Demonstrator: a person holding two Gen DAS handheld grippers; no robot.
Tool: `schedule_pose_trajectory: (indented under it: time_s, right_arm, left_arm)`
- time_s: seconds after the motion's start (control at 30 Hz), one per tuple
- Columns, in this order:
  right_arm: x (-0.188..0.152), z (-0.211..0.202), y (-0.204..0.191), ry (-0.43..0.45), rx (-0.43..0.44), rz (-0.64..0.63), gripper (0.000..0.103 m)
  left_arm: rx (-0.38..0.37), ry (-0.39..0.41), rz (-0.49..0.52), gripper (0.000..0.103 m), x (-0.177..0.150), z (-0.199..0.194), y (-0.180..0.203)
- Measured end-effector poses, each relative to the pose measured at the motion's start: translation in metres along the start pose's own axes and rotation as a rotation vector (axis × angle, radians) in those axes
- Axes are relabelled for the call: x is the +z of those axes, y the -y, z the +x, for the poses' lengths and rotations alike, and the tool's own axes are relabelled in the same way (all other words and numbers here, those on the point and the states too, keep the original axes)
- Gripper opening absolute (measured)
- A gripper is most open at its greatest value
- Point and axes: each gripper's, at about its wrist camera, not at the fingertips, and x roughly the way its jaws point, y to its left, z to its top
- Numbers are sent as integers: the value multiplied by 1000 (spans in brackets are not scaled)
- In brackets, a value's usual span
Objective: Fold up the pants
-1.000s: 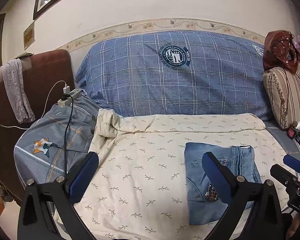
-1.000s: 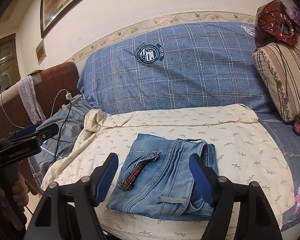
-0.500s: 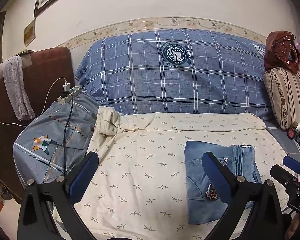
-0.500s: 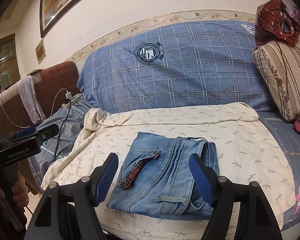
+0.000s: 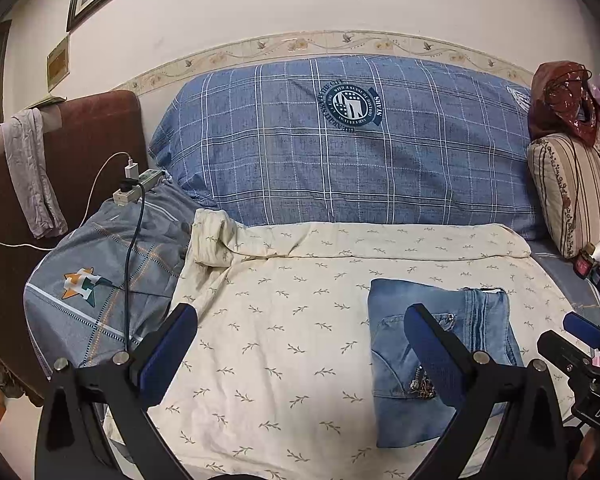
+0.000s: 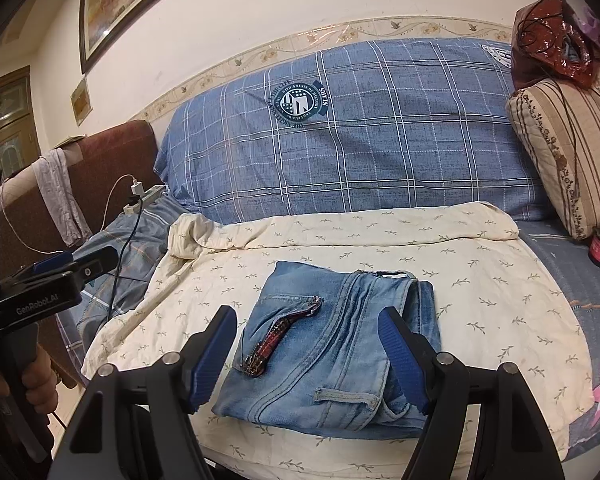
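Light blue denim pants (image 6: 332, 344) lie folded into a compact rectangle on the cream leaf-print sheet (image 6: 480, 280), with a red-trimmed pocket on top. In the left wrist view the pants (image 5: 396, 340) lie at the right, partly behind my right finger. My left gripper (image 5: 300, 352) is open and empty, held above the sheet to the left of the pants. My right gripper (image 6: 308, 356) is open and empty, its fingers either side of the pants from the near side, not touching them. Each gripper shows at the edge of the other's view.
A big blue plaid pillow (image 5: 340, 152) stands along the back wall. A striped cushion (image 5: 572, 192) with a red bag on it is at the right. A power strip with cables (image 5: 136, 188) lies on grey bedding at the left, beside a brown armrest (image 5: 80, 152).
Both views have drifted slightly. The pants lie as before and both grippers stay open.
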Motion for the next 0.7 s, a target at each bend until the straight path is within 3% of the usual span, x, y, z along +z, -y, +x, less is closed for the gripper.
schedule_pose_trajectory:
  time_s: [0.7]
  right_arm:
    - [0, 1, 2, -4, -2, 2, 77]
  left_arm:
    - [-1, 3, -3, 103, 0, -1, 0]
